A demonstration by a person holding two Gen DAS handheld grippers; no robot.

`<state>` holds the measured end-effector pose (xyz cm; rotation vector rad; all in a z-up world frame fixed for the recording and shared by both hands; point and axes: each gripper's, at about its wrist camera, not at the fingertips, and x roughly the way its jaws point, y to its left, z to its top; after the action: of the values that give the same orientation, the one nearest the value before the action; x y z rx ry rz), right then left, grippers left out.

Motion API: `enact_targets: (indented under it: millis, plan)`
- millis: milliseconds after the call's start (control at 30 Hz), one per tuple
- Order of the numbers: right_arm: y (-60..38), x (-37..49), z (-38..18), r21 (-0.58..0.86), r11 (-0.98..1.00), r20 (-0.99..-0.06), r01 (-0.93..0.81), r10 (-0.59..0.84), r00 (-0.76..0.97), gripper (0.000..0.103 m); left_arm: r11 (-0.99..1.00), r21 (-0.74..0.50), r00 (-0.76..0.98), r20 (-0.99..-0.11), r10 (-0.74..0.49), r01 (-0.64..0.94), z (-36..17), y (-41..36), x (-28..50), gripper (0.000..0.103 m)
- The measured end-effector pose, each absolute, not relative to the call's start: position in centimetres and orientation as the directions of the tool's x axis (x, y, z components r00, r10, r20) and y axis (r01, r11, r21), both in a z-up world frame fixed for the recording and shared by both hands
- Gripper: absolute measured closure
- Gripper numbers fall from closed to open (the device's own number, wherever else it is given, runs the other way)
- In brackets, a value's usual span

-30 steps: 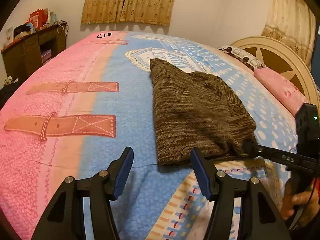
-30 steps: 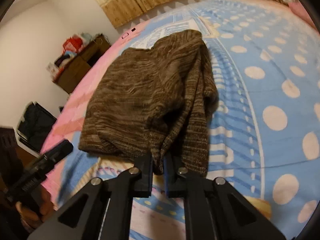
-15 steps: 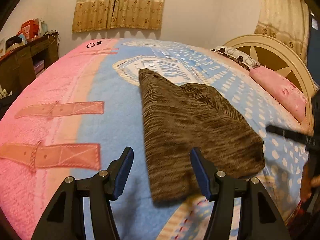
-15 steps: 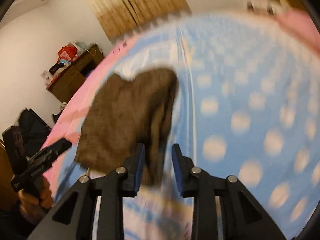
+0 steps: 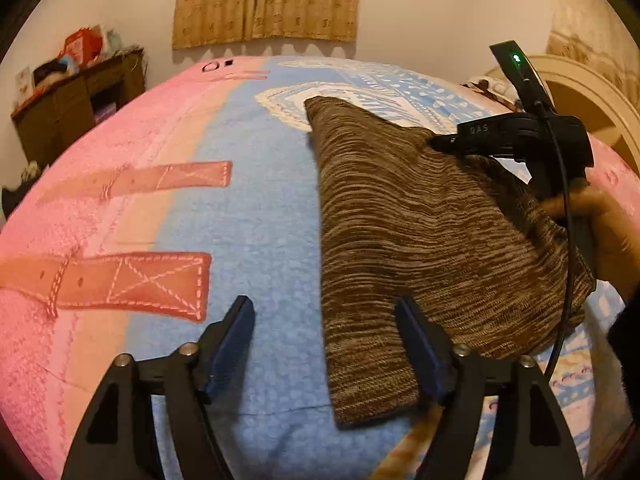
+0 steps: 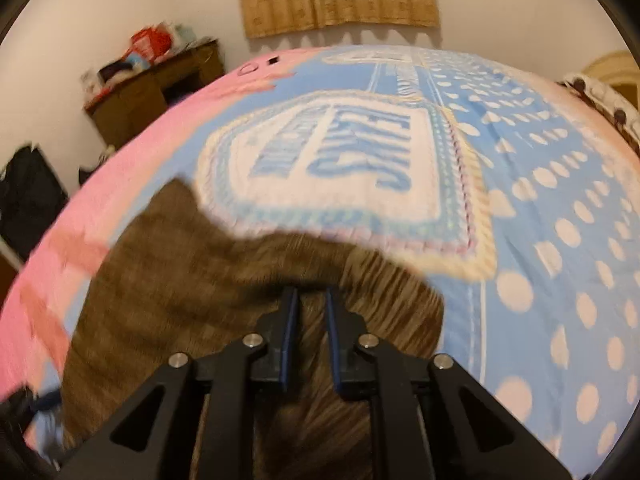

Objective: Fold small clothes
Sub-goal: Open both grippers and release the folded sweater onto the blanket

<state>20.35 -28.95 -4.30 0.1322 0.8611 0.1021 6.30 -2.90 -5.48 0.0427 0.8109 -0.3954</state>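
Left wrist view, my left claw (image 5: 324, 340): its blue-padded fingers stand wide apart and hold nothing, low over the bed.
Left wrist view, garment: the brown striped knitted garment (image 5: 420, 232) lies folded on the blue part of the pink and blue patterned bedspread (image 5: 248, 208); its near corner lies between my left fingers, though I cannot tell whether the right-hand pad touches it.
Left wrist view, my right claw (image 5: 436, 145): it reaches in from the right, its tip at the far right edge of the garment; from here I cannot tell how its fingers stand.
Left wrist view, room: a dark wooden dresser (image 5: 76, 108) stands at the left wall, beige curtains (image 5: 266, 2) hang behind the bed, and a cream headboard (image 5: 592, 100) curves at the right.
Right wrist view, my right claw (image 6: 312, 304): the fingers are nearly together with a narrow gap, and brown knit shows in that gap; the picture is blurred, so I cannot tell whether they clamp it.
Right wrist view, garment (image 6: 192, 280): it spreads left of and beneath the fingers, near the white crest print (image 6: 340, 160) on the bedspread.
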Motion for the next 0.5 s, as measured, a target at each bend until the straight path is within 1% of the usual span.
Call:
enact_targets:
  millis: [33,133,167,200,267,300,400,500]
  plan:
    - [-29.3,20.8,-4.3,0.164,0.986,-0.753,-0.021,0.139,0.643,0.094,0.925,-0.12,0.615,-0.715,-0.333,0.361,-5.4,-2.8,6.4,0.028]
    - [-29.2,20.1,-2.9,0.149,0.989,-0.743,-0.021,0.126,0.658,0.094,0.92,-0.089,0.623,-0.71,-0.328,0.382,-4.4,-2.7,5.9,0.028]
    - [-29.2,19.2,-2.1,0.155,0.988,-0.725,-0.012,0.122,0.678,0.092,0.918,-0.084,0.636,-0.696,-0.333,0.388,-3.7,-2.5,5.9,0.028]
    - [-29.6,17.7,-1.2,0.183,0.983,-0.691,0.003,0.127,0.711,0.085,0.914,-0.088,0.654,-0.672,-0.348,0.396,-2.7,-2.3,5.9,0.028]
    - [-30.4,14.5,0.3,0.253,0.968,-0.633,0.001,0.165,0.756,0.083,0.911,-0.093,0.681,-0.635,-0.364,0.401,-1.1,-2.2,6.3,0.028]
    - [-30.2,12.6,0.9,0.26,0.965,-0.623,-0.017,0.181,0.761,0.083,0.912,-0.087,0.694,-0.621,-0.365,0.402,-0.3,-2.5,6.8,0.028]
    - [-28.5,9.3,0.9,0.245,0.965,-0.639,-0.095,0.234,0.732,0.083,0.917,-0.044,0.71,-0.619,-0.336,0.396,0.9,-4.5,9.6,0.028]
    - [-27.4,7.1,-1.0,0.242,0.964,-0.683,-0.111,0.25,0.686,0.083,0.919,-0.058,0.667,-0.671,-0.324,0.389,-0.3,-6.6,13.2,0.028]
